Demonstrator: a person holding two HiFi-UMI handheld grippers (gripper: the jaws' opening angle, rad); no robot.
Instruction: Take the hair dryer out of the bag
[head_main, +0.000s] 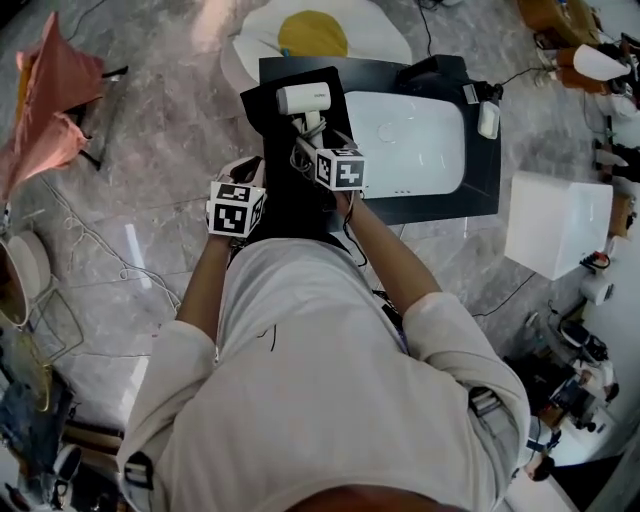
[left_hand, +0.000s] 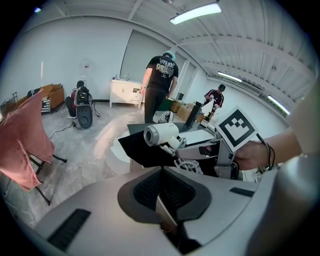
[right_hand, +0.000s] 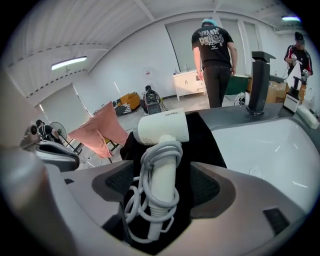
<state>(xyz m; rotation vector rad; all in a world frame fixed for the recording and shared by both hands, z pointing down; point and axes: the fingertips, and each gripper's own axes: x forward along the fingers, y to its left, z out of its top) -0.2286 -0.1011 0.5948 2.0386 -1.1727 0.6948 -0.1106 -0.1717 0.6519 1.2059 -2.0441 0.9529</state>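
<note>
The right tool (right_hand: 162, 186) gapes around the corded white hair dryer (right_hand: 161, 150).

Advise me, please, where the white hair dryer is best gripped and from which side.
Grip the hair dryer by its handle, below the barrel, coming from the butt end as the right gripper does. The handle is slim and straight and lies between its open jaws; the barrel is wider. Close over the cord wound round the handle.

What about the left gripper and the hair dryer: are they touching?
Apart. In the left gripper view the fingers of the left gripper are shut, and the hair dryer lies well beyond them, black bag between.
</note>
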